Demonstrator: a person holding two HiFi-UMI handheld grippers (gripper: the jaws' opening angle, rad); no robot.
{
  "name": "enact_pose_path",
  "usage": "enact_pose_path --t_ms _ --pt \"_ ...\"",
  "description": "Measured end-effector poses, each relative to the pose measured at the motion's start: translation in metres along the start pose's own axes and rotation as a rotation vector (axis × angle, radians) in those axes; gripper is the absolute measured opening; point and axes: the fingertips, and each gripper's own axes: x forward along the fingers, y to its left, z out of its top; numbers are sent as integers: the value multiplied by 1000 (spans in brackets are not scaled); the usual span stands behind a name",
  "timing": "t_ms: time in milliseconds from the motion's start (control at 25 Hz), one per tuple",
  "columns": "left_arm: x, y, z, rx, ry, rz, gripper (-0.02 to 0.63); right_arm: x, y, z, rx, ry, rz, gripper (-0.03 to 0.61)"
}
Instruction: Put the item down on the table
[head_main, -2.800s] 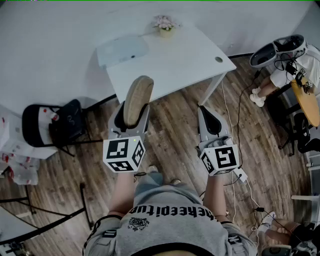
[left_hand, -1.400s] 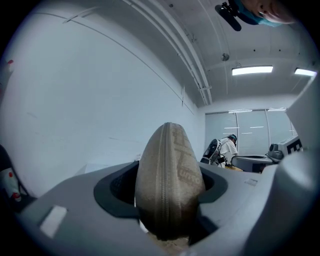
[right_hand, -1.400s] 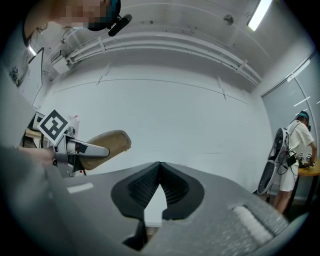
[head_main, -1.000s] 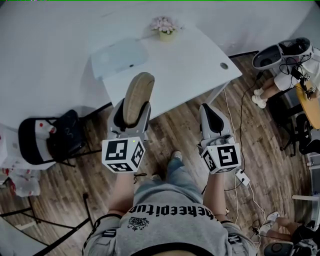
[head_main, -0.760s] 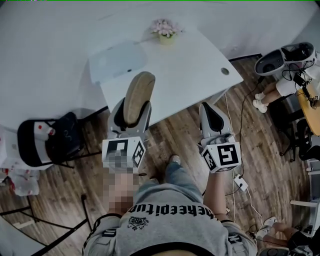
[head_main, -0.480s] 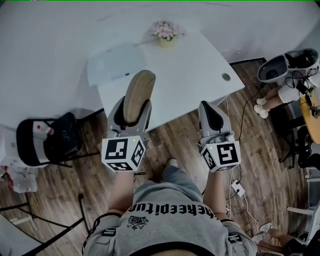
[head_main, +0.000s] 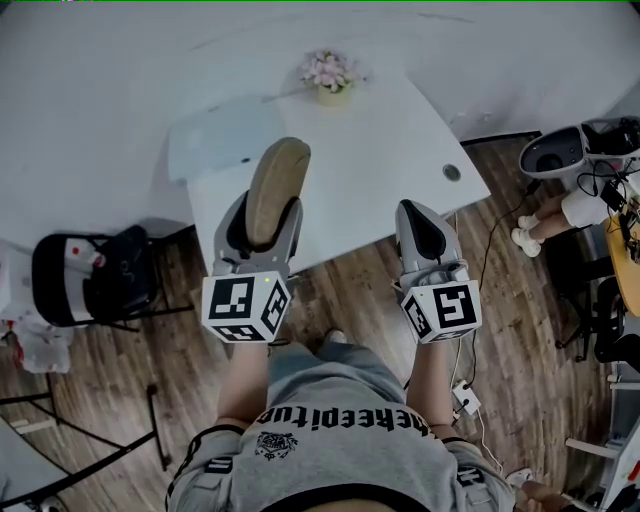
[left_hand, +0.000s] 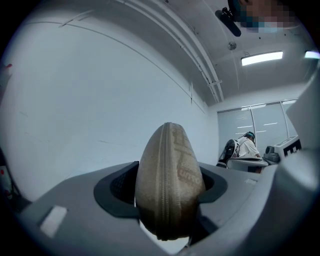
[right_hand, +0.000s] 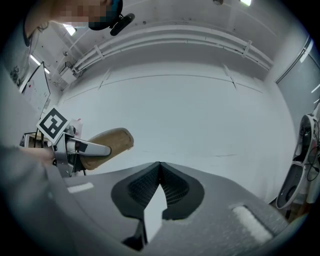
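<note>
A tan zippered case (head_main: 277, 183) stands on edge between the jaws of my left gripper (head_main: 262, 212), which is shut on it. In the left gripper view the case (left_hand: 170, 175) fills the gap, zipper toward the camera. The case's far end hangs over the near part of the white table (head_main: 385, 150). My right gripper (head_main: 421, 222) is shut with nothing in it, its tip at the table's front edge. The right gripper view shows its jaw tips (right_hand: 159, 166) meeting and the case (right_hand: 109, 142) to the left.
On the table stand a small flower pot (head_main: 331, 74) at the back and a pale flat mat (head_main: 218, 135) at the left; a cable hole (head_main: 452, 172) is at the right. A black chair (head_main: 95, 278) is left of the table. Cables and gear (head_main: 575, 150) lie on the floor at right.
Both grippers have moved forward to the table, which now lies closer in the head view; the case's tip is over its near part. The grip on the case is unchanged.
</note>
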Motion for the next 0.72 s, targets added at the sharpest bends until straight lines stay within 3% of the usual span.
enact_pose_path --t_ms 360,720 --pt "30 -8 -10 0 28 8 307 13 -26 -13 25 11 13 0" --pt "86 -3 -25 -1 75 -38 307 51 -58 -29 44 40 -19 0"
